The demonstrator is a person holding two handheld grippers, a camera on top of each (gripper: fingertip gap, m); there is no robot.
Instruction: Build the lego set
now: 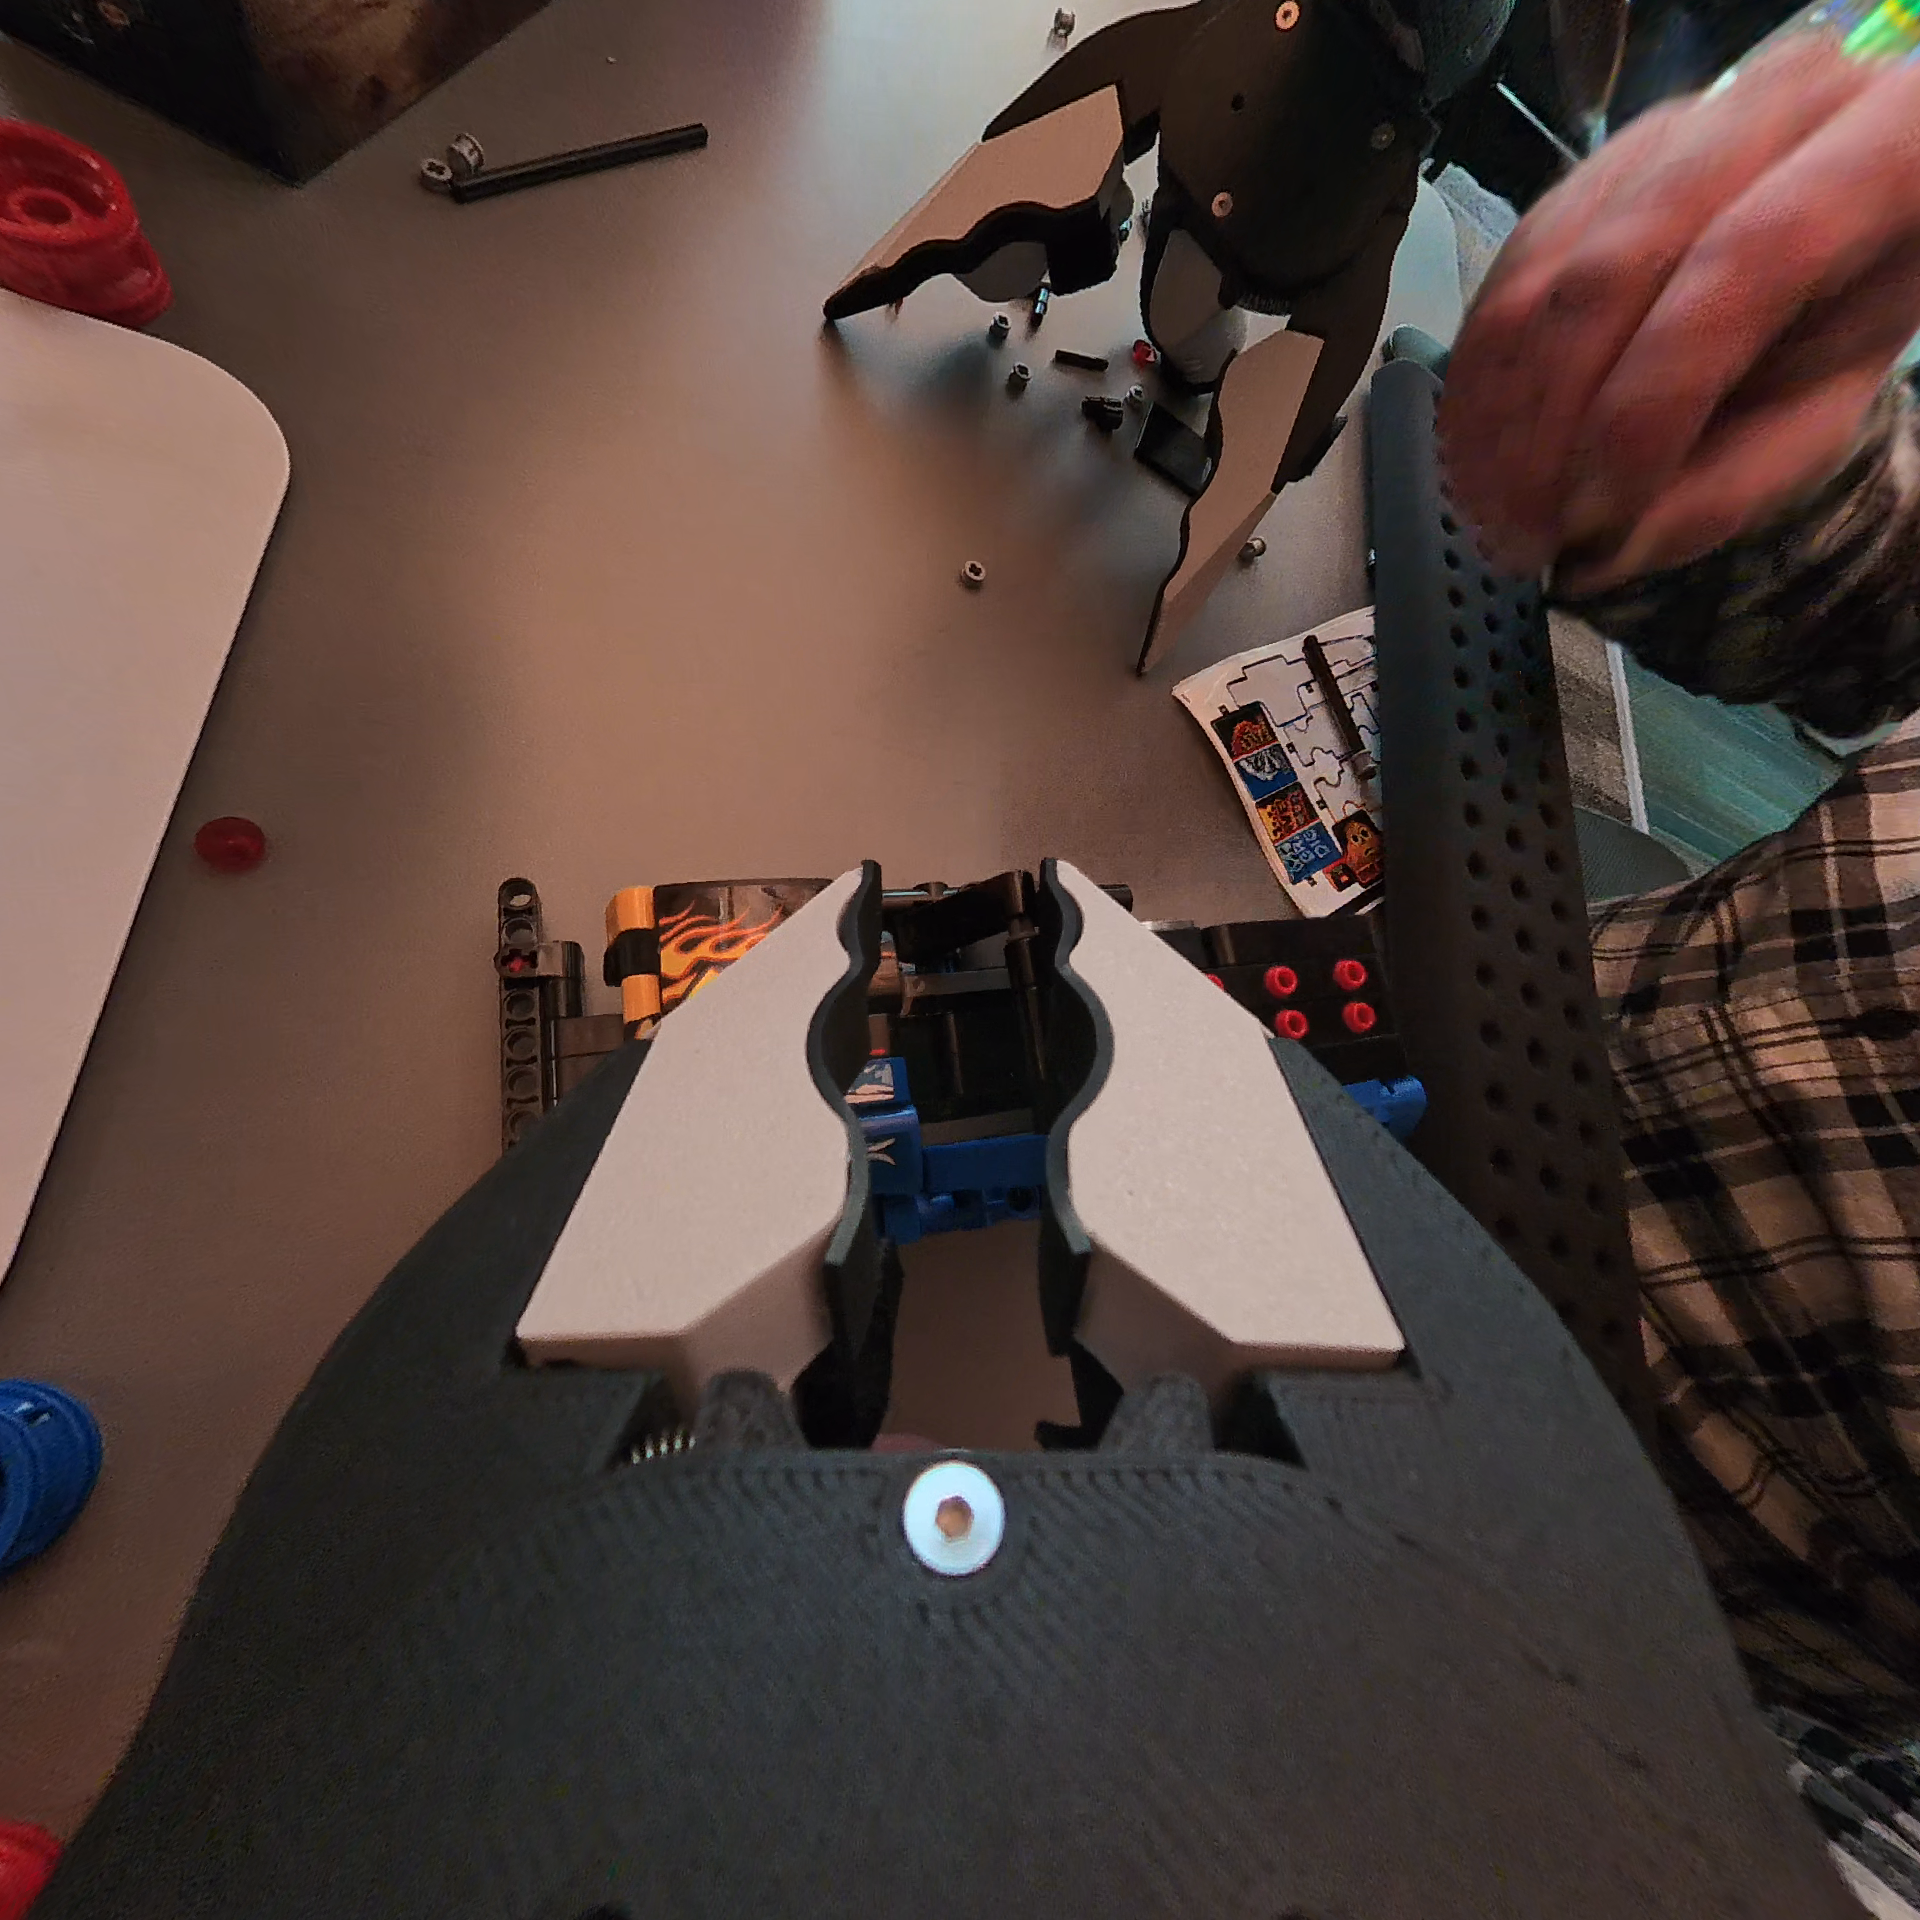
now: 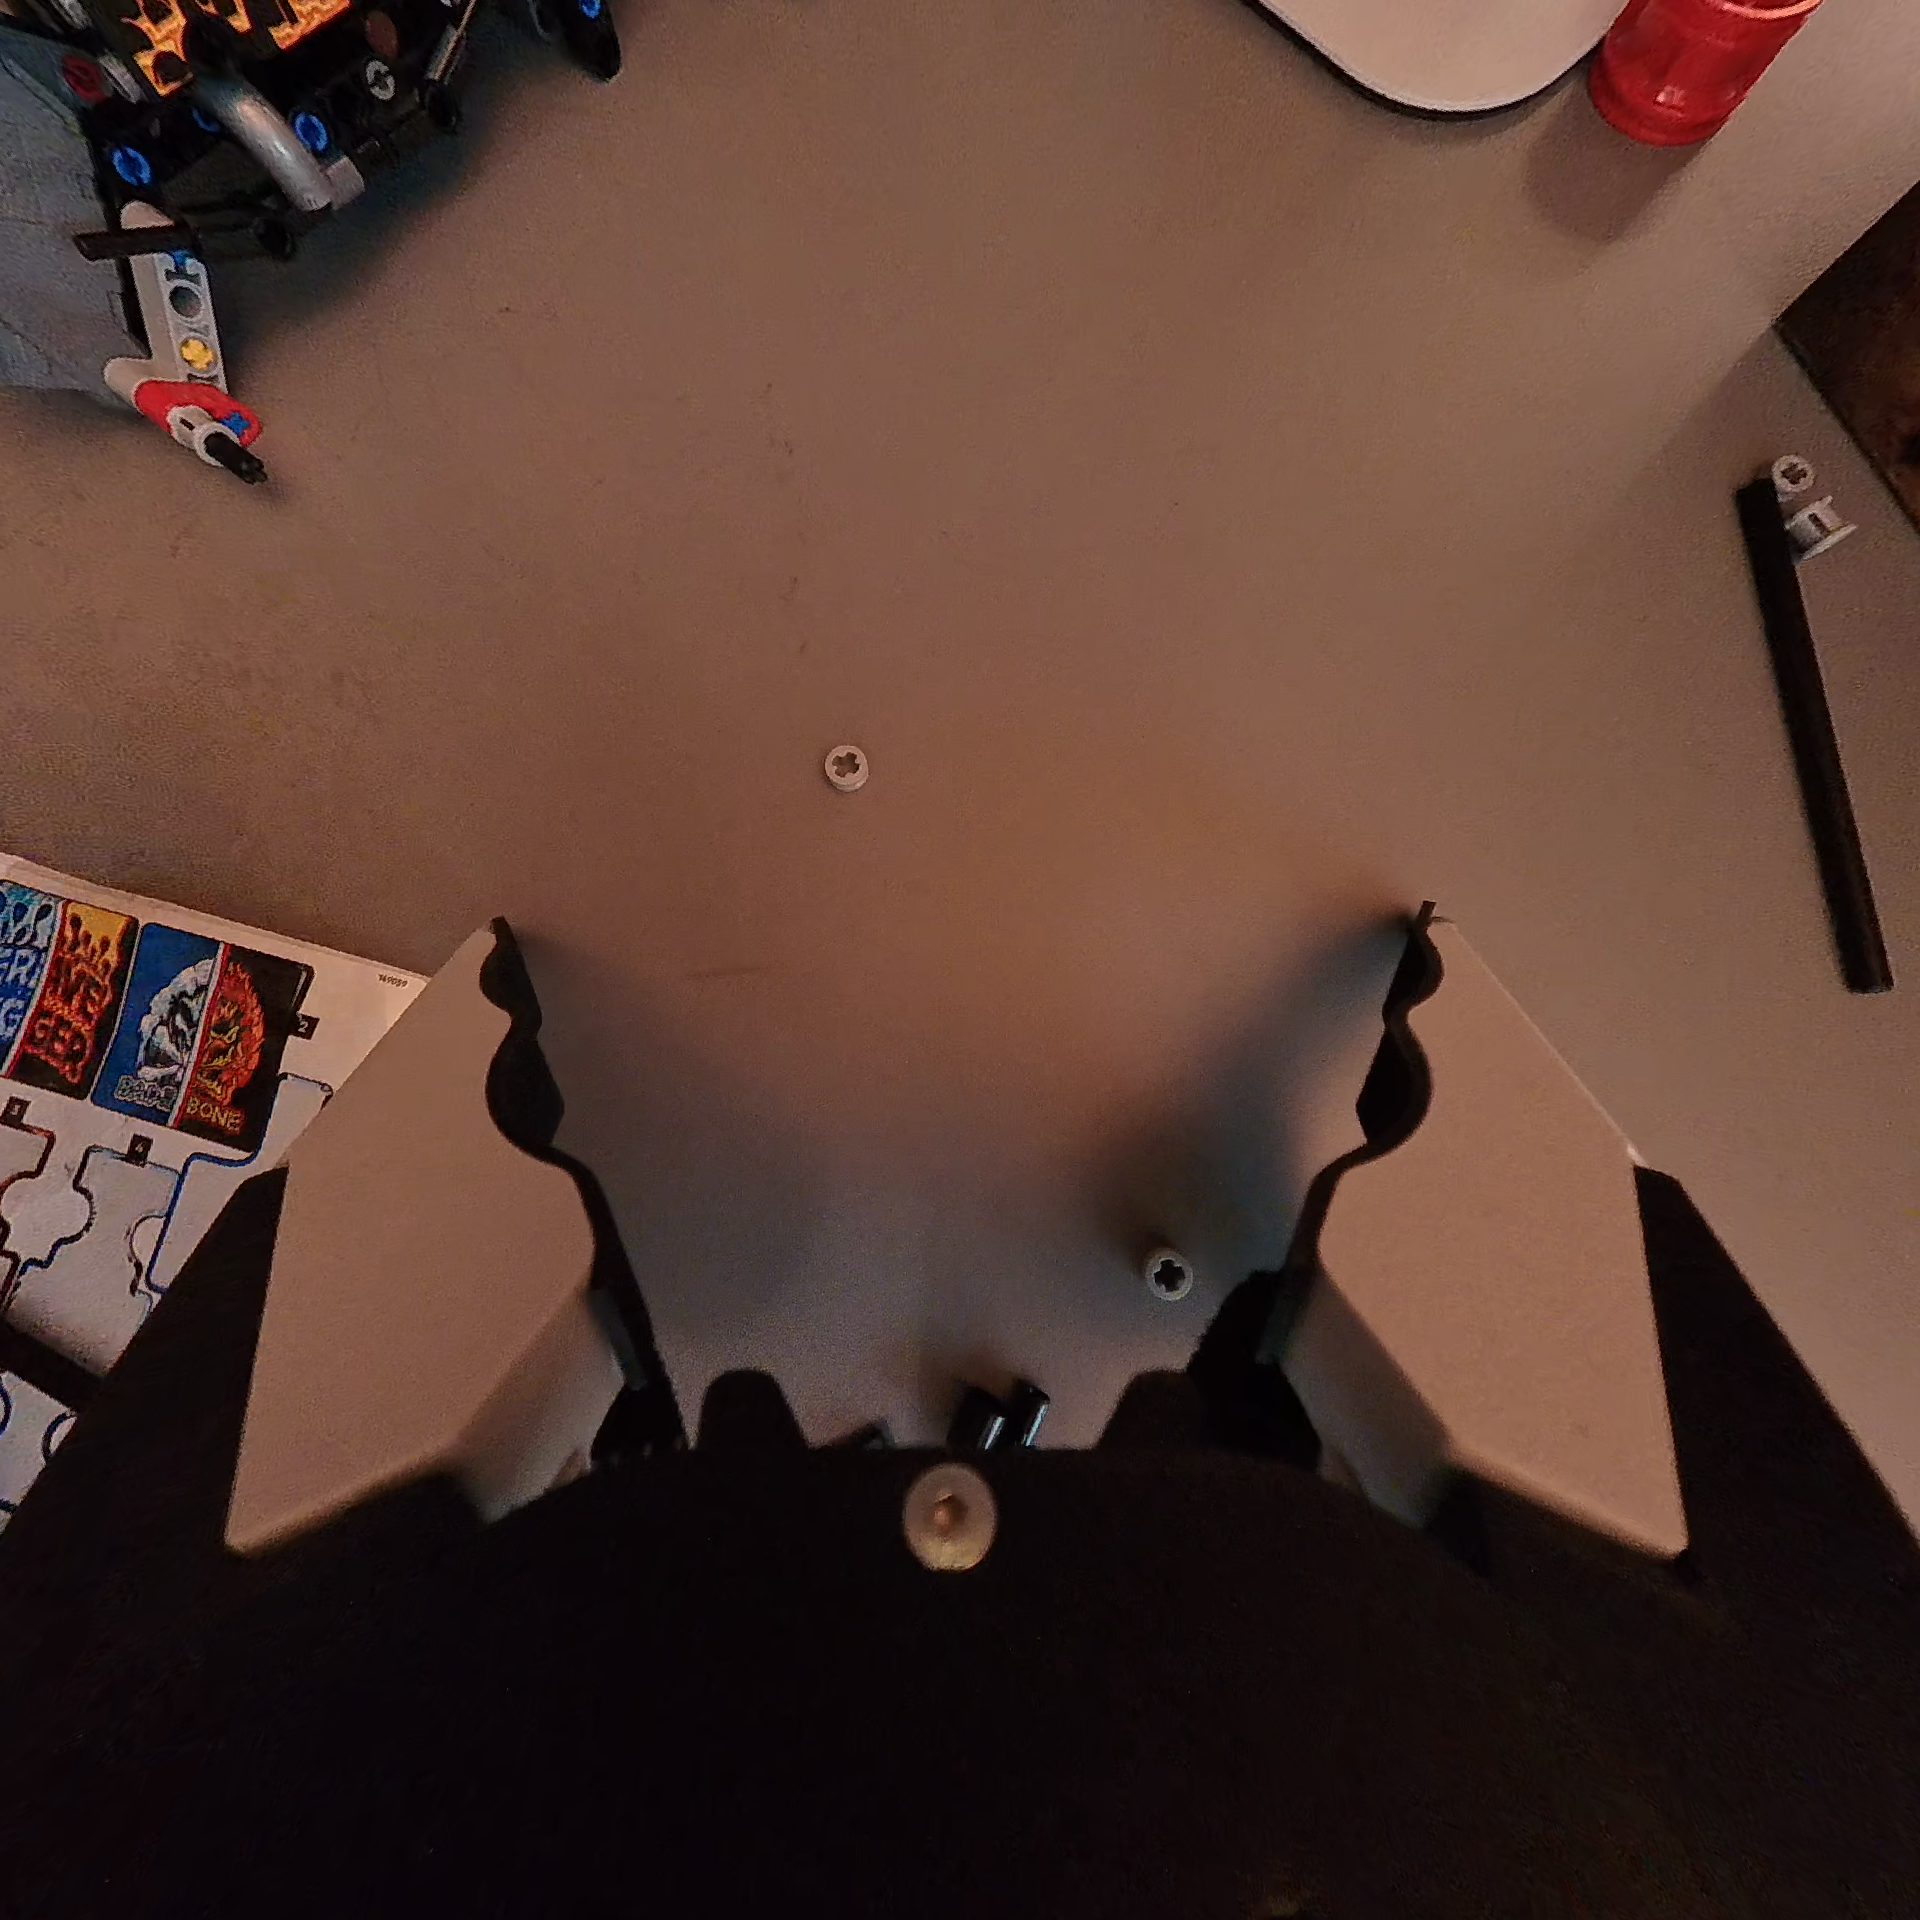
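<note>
My left gripper (image 1: 958, 883) is closed on the partly built lego model (image 1: 956, 1143), a black and blue frame with a flame-patterned panel (image 1: 717, 935) and red pins (image 1: 1320, 997), resting on the table. The model also shows in the right wrist view (image 2: 260, 104) at the top left. My right gripper (image 2: 961, 920) is wide open and empty, low over the table; in the left wrist view it (image 1: 987, 486) stands at the far right. A grey bush (image 2: 847, 769) lies ahead of it, another (image 2: 1169, 1276) between its fingers, and black pins (image 2: 997, 1418) near its base.
A sticker sheet (image 2: 156, 1091) lies left of the right gripper. There is a black axle (image 2: 1813, 738) with grey bushes (image 2: 1808, 520), red wheels (image 1: 62, 218), a blue wheel (image 1: 42, 1465), a red round piece (image 1: 229, 842) and a white board (image 1: 104, 675). A blurred hand (image 1: 1683, 312) and a black chair back (image 1: 1475, 831) are at right. The black axle (image 2: 1813, 738) is closer to my right gripper, around 7 centimeters from its tips; the left tips are 25 centimeters off. It is also in sight in the left wrist view (image 1: 607, 153).
</note>
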